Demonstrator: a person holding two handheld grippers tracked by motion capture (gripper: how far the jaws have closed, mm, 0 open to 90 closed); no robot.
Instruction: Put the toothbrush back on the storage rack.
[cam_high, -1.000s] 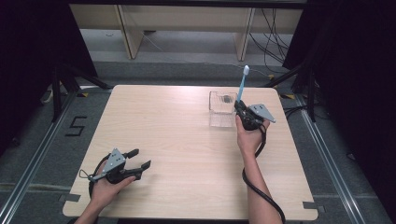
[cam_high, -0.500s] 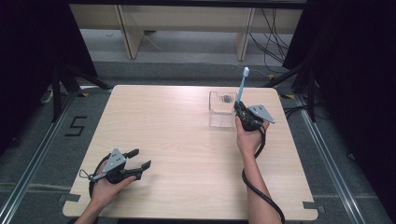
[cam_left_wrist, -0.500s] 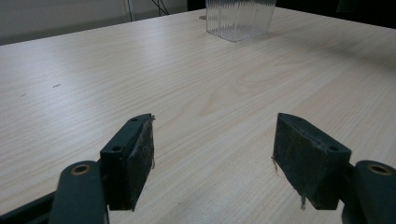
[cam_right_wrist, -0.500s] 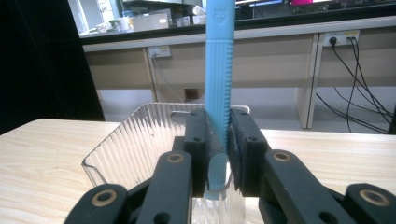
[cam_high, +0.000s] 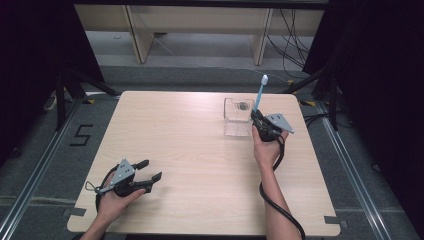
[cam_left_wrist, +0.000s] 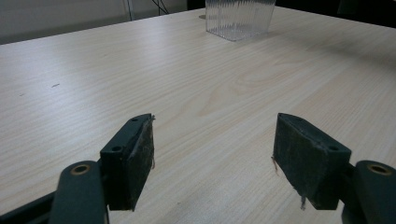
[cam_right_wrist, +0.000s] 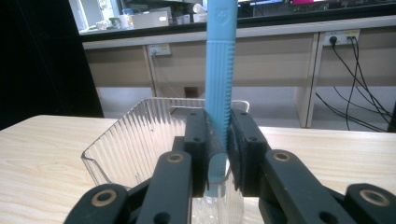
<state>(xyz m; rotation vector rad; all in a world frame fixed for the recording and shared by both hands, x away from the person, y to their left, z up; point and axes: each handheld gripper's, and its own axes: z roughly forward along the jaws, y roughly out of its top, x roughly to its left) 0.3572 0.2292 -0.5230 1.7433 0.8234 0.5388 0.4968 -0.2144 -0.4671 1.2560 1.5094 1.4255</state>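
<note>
A light blue toothbrush (cam_high: 260, 95) stands upright, brush head up, with my right gripper (cam_high: 257, 116) shut on its handle (cam_right_wrist: 218, 88). That gripper hangs at the right rim of a clear ribbed plastic cup (cam_high: 237, 110) at the far right of the table. In the right gripper view the jaws clamp the handle just in front of the cup (cam_right_wrist: 135, 140). My left gripper (cam_high: 150, 171) rests on the table's near left corner, jaws wide open with nothing between them. The left gripper view shows bare wood between its pads (cam_left_wrist: 130, 161) and the cup (cam_left_wrist: 239, 18) far off.
The light wooden table (cam_high: 190, 145) has dark floor and metal rails around it. A wooden shelf unit (cam_high: 200, 25) stands beyond the far edge. Cables trail on the floor at the back right. A cable runs from my right gripper along the forearm.
</note>
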